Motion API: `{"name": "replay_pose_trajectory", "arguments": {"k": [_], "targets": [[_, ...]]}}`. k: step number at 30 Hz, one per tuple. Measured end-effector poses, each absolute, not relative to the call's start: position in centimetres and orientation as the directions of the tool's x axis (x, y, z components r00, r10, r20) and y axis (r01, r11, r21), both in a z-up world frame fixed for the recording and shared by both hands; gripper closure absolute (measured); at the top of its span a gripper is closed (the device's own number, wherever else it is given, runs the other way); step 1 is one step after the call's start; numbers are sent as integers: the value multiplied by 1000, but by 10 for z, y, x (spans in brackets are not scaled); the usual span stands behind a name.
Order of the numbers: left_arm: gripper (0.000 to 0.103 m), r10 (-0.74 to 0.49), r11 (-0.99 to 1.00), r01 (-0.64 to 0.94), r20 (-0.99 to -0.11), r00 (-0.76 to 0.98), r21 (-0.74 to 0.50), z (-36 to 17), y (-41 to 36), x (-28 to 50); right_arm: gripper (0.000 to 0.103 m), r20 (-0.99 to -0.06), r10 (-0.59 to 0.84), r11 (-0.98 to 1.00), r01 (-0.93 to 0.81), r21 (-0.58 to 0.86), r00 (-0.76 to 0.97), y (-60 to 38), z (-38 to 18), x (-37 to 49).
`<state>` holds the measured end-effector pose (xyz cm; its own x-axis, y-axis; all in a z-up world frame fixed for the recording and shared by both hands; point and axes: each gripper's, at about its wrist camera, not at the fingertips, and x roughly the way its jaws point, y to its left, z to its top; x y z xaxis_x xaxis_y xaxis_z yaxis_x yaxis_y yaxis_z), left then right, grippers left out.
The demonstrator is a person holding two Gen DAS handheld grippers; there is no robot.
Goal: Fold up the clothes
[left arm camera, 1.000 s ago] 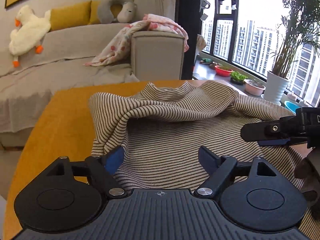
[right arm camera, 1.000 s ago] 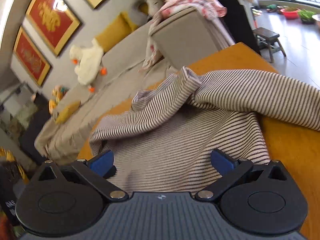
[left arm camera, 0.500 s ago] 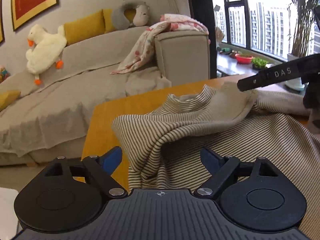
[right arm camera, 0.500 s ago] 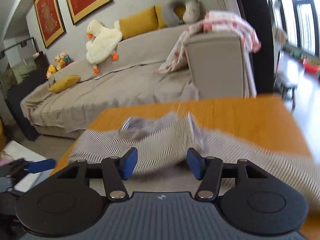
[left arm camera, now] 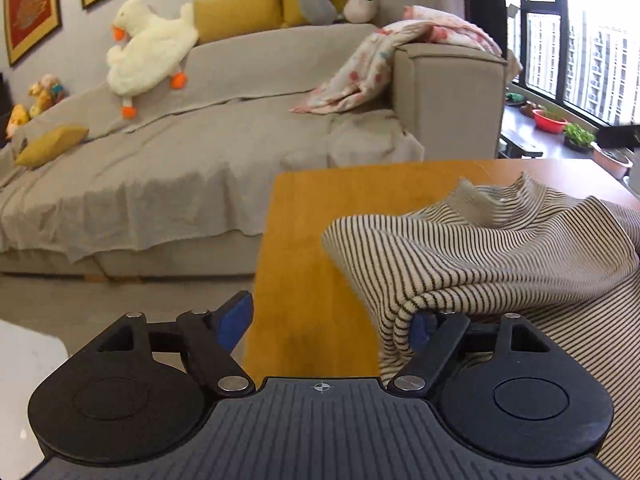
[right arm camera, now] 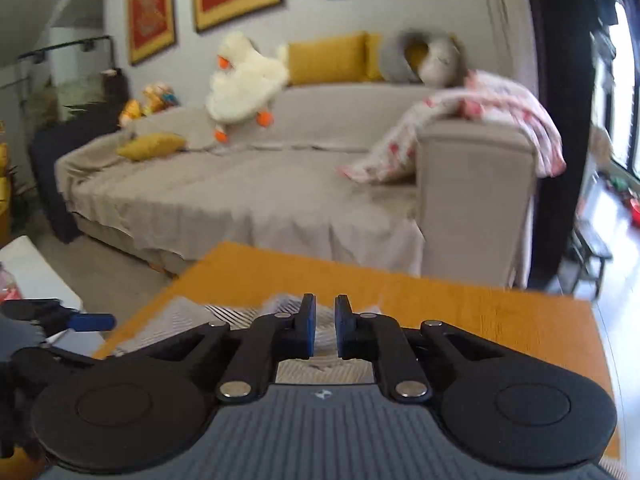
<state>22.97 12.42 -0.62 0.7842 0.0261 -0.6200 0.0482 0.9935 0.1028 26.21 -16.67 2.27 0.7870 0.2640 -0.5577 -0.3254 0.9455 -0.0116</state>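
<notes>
A cream sweater with thin dark stripes [left arm camera: 500, 248] lies bunched on the orange table [left arm camera: 304, 240], collar toward the sofa. My left gripper [left arm camera: 328, 322] is open at the sweater's left edge. Its right finger [left arm camera: 422, 326] is tucked under a rolled fold, and its left finger [left arm camera: 236, 320] hangs past the table's side. In the right wrist view my right gripper [right arm camera: 325, 330] is closed down to a narrow slit over the sweater [right arm camera: 236, 312], which looks blurred. Striped cloth shows in the slit, so the pads seem to pinch it. The left gripper's blue fingers [right arm camera: 92, 322] show at far left.
A grey covered sofa [left arm camera: 200, 152] stands just beyond the table, with a plush duck [left arm camera: 148, 48], yellow cushions and a pink patterned blanket [left arm camera: 380, 64] over its arm. Plant pots [left arm camera: 556, 120] line the window at right. A white surface [right arm camera: 36, 276] is low at left.
My right gripper went from wide open to nearly closed and its view tilted up toward the sofa. My left gripper slid left to the sweater's edge and stayed open.
</notes>
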Motion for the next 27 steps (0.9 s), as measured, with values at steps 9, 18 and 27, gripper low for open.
{"name": "replay_pose_trajectory", "arguments": {"k": [9, 18, 27], "targets": [[19, -162, 983, 180, -584, 795, -28, 10, 115, 202, 30, -554, 97, 884, -327, -333, 827, -182, 1, 218], [10, -222, 955, 295, -559, 799, 43, -11, 52, 190, 14, -484, -122, 825, -182, -534, 866, -202, -11, 257], [17, -198, 976, 212, -560, 804, -41, -20, 68, 183, 0, -506, 249, 968, -190, 165, 826, -247, 24, 203]]}}
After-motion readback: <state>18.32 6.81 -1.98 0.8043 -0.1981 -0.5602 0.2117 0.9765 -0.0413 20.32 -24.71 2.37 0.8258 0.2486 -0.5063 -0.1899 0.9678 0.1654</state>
